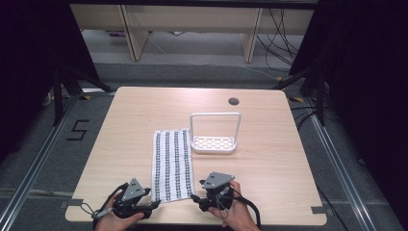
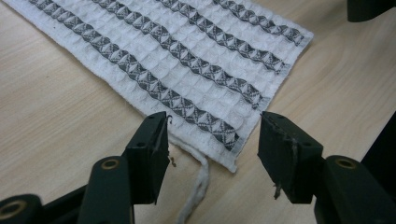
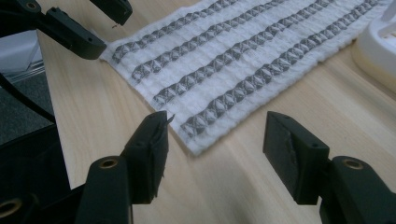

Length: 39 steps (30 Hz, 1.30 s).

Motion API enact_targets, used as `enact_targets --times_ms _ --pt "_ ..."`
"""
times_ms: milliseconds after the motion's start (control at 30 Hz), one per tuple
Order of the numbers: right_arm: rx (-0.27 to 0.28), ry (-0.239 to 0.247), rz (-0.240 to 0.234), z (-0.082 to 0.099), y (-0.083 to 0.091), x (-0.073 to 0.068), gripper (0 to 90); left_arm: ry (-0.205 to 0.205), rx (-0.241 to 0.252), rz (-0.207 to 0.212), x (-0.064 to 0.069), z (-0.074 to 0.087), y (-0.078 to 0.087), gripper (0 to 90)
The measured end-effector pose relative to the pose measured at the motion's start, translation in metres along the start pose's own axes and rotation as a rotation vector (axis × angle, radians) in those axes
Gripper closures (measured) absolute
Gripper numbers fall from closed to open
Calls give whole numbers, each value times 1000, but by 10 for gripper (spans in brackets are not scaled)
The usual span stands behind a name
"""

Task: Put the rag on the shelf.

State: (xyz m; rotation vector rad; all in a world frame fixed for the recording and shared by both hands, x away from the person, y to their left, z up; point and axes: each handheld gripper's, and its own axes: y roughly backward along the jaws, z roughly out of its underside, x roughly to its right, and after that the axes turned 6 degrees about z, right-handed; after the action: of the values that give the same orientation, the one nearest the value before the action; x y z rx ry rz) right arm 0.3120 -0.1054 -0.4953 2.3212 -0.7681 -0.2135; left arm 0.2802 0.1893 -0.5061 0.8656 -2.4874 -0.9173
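A white waffle towel with dark patterned stripes lies flat on the wooden table, its long side running away from me. My left gripper is at the towel's near left corner. In the left gripper view its jaws stand open on either side of that corner of the towel, not pressing it, and a white hanging loop trails from the hem. My right gripper is at the near right corner. Its jaws are open around the towel's corner.
A white plastic rack with a slotted base and a tall handle stands just right of the towel's far end, its edge close to the right gripper's path. A round cable hole sits near the table's far edge. Cables lie on the floor beyond.
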Motion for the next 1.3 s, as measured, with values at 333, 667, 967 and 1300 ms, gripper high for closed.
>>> enact_targets --times_ms 333,667,967,1300 --pt "-47 43 -12 -8 -23 -7 481 6 -19 9 2 -1 -4 455" --pt "-73 29 -18 -8 -31 -7 531 -20 -46 3 1 0 -9 539" --pt "-80 33 -14 -6 -35 -5 700 -89 -78 3 -1 -2 -10 765" --pt "-43 14 -16 -7 -32 -3 853 -143 -46 -2 1 -9 -6 864"
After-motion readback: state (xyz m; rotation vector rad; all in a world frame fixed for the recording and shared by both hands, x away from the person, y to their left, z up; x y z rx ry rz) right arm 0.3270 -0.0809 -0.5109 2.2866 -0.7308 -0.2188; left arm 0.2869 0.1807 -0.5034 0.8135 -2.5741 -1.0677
